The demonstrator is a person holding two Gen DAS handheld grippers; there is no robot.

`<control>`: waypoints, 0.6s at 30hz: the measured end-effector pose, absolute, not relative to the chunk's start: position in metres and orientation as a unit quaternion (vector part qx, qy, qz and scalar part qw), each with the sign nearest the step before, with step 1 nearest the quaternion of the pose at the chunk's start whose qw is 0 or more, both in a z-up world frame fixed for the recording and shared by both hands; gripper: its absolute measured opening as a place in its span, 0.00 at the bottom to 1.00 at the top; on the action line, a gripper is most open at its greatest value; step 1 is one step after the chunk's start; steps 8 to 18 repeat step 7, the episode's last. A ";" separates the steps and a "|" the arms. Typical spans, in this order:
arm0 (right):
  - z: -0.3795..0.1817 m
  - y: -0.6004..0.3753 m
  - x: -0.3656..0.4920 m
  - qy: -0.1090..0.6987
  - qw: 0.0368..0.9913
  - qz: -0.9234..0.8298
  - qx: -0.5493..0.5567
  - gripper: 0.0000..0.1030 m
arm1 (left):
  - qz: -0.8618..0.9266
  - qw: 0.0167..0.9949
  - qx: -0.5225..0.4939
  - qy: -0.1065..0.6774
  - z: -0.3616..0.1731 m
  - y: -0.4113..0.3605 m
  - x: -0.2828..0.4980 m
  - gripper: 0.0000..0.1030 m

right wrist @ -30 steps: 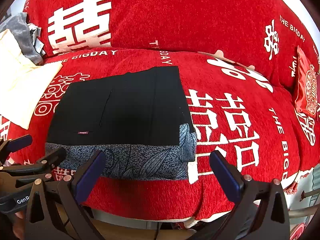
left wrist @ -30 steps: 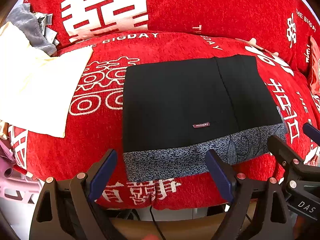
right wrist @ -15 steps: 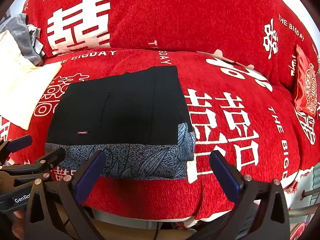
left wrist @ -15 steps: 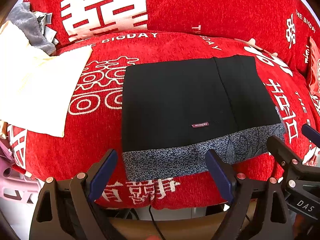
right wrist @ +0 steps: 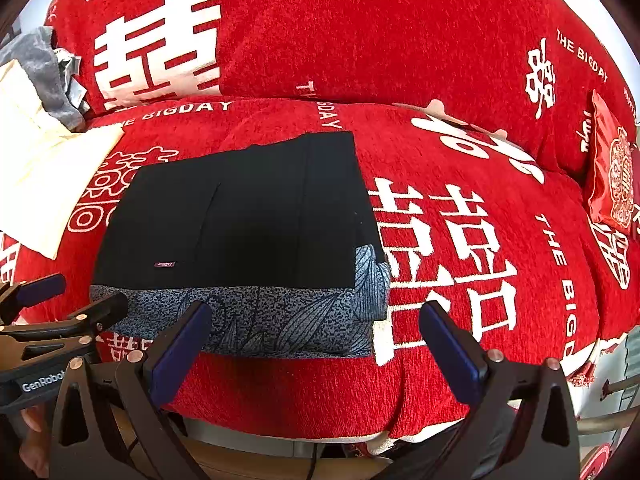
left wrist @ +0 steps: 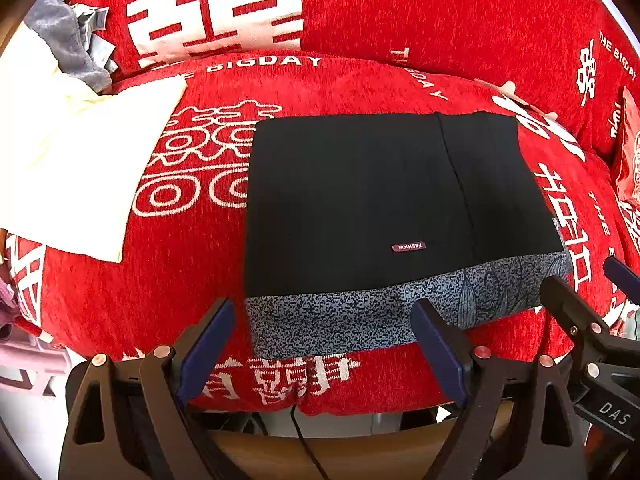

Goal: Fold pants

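The black pants (left wrist: 360, 200) lie folded into a flat rectangle on the red sofa seat, with a blue-grey patterned band along the near edge and a small "FASHION" tag. They also show in the right wrist view (right wrist: 240, 220). My left gripper (left wrist: 320, 344) is open and empty, held just in front of the band's near edge. My right gripper (right wrist: 316, 340) is open and empty, in front of the pants' right near corner. Each gripper shows at the edge of the other's view.
A cream cloth (left wrist: 72, 168) lies on the seat to the left, with a grey garment (left wrist: 68, 40) behind it. A red cushion (right wrist: 612, 176) stands at the far right. The sofa's front edge (left wrist: 280, 396) drops off just below the grippers.
Nothing has visibly changed apart from a slight drift of the views; the pants lie still and both grippers stay open.
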State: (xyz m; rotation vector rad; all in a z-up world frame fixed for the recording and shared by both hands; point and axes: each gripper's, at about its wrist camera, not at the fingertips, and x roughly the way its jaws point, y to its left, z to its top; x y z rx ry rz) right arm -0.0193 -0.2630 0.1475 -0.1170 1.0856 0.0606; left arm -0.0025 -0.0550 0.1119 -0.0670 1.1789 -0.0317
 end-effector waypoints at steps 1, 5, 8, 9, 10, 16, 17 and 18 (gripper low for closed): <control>0.148 -0.263 -0.019 0.516 0.854 0.029 -0.055 1.00 | -0.016 0.830 -0.033 0.557 0.111 -0.055 -0.003 0.87; 0.145 -0.263 -0.021 0.520 0.852 0.030 -0.056 1.00 | -0.016 0.828 -0.031 0.560 0.108 -0.054 -0.003 0.87; 0.142 -0.264 -0.022 0.524 0.849 0.030 -0.056 1.00 | -0.017 0.828 -0.028 0.560 0.106 -0.054 -0.005 0.88; 0.142 -0.264 -0.022 0.524 0.849 0.030 -0.056 1.00 | -0.017 0.828 -0.028 0.560 0.106 -0.054 -0.005 0.88; 0.142 -0.264 -0.022 0.524 0.849 0.030 -0.056 1.00 | -0.017 0.828 -0.028 0.560 0.106 -0.054 -0.005 0.88; 0.142 -0.264 -0.022 0.524 0.849 0.030 -0.056 1.00 | -0.017 0.828 -0.028 0.560 0.106 -0.054 -0.005 0.88; 0.142 -0.264 -0.022 0.524 0.849 0.030 -0.056 1.00 | -0.017 0.828 -0.028 0.560 0.106 -0.054 -0.005 0.88; 0.142 -0.264 -0.022 0.524 0.849 0.030 -0.056 1.00 | -0.017 0.828 -0.028 0.560 0.106 -0.054 -0.005 0.88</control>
